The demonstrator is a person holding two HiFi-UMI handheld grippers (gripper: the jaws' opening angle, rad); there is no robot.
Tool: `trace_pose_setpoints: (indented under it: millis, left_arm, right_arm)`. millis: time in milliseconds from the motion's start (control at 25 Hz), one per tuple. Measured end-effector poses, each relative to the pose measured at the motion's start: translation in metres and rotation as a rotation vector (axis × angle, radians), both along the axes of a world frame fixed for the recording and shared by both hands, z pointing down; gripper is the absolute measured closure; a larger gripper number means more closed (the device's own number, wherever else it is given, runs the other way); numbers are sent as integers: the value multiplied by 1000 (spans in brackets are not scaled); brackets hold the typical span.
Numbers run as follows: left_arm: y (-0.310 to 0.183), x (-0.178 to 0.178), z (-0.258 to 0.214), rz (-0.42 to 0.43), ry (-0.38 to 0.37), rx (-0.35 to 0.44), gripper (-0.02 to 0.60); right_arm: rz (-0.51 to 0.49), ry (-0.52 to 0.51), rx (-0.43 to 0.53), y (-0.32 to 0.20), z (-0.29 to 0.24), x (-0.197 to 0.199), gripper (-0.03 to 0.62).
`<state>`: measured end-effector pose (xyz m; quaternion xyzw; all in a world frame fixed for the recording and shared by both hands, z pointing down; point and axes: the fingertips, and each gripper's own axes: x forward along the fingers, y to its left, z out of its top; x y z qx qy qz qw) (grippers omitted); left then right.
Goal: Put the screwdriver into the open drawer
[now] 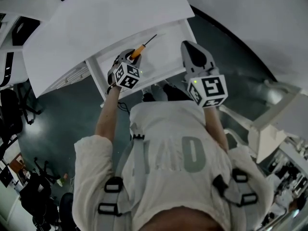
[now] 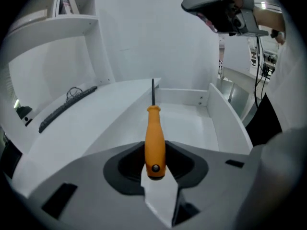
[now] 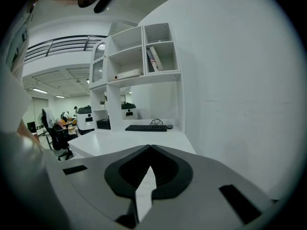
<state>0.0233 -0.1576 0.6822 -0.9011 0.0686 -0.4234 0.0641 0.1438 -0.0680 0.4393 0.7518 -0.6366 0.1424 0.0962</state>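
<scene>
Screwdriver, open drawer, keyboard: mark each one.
screwdriver (image 2: 155, 143), left gripper view, orange handle.
open drawer (image 2: 188, 124), left gripper view, bare floor.
keyboard (image 3: 146, 127), right gripper view, middle of its keys.

Smooth, faintly glossy plastic on the handle of the slim orange-handled screwdriver (image 2: 155, 145), dark metal on its thin shaft. Matt grey plastic over the left gripper (image 2: 156, 164), matt black in its recess. Smooth, satin-white panels in the open white drawer (image 2: 225, 123).

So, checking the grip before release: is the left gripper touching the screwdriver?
Touching. The left gripper view shows the left gripper with both jaws pressed against the orange handle of the screwdriver, with no gap on either side.
</scene>
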Motion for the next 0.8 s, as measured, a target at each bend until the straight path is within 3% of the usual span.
trace_pose_setpoints:
  millis: [120,360,800]
  left_arm:
    - [6,-7,30,-21,-84,-61,460]
    - [19,-13,62,8,-203,-110,460]
    - [27,-19,84,41,-294,-126,460]
  right_arm:
    - [16,-24,-36,5,10,2,589]
    - [33,-33,-64,12,18,6,589]
    - [64,-17,-73,25,16,17,589]
